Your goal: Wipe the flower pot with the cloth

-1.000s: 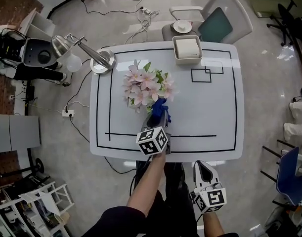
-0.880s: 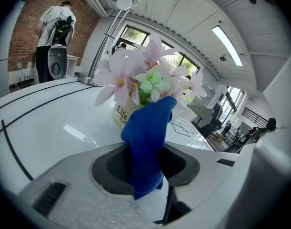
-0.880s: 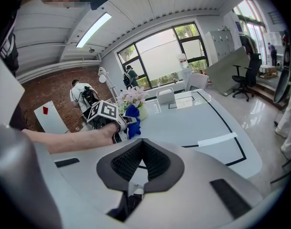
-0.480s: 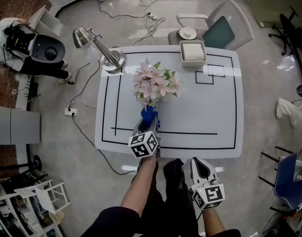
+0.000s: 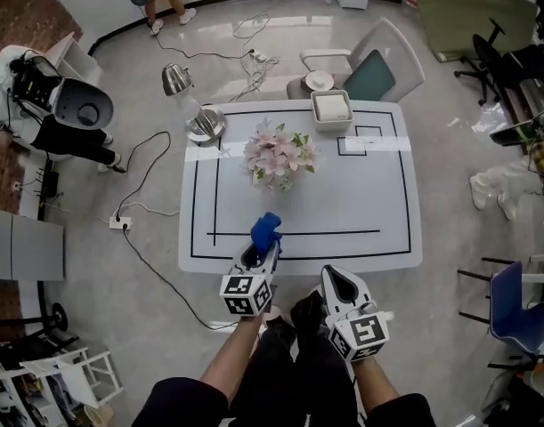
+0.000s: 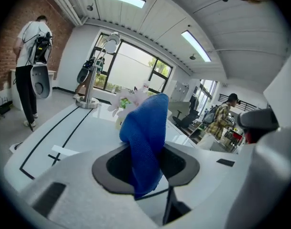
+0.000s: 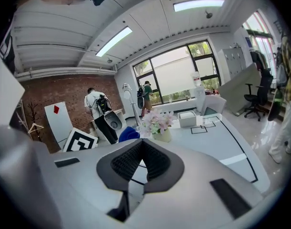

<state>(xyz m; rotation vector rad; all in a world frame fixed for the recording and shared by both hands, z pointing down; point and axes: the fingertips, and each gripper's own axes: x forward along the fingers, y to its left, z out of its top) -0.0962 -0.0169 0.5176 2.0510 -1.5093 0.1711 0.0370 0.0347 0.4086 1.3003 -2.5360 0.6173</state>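
Head view high, steeply down on table (image 5: 369,194); gripper views low, facing flower pot (image 7: 162,135).

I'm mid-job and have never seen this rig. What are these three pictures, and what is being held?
There is no robot arm: a person holds a two-jaw gripper in each hand. The head view looks down from the person's head. The two gripper views ride on the grippers and look along their jaws. The left gripper is clamped on a blue cloth. The right gripper is shut and empty, off the table's near edge. On the white table stand the flower pot, a lamp and a white box.
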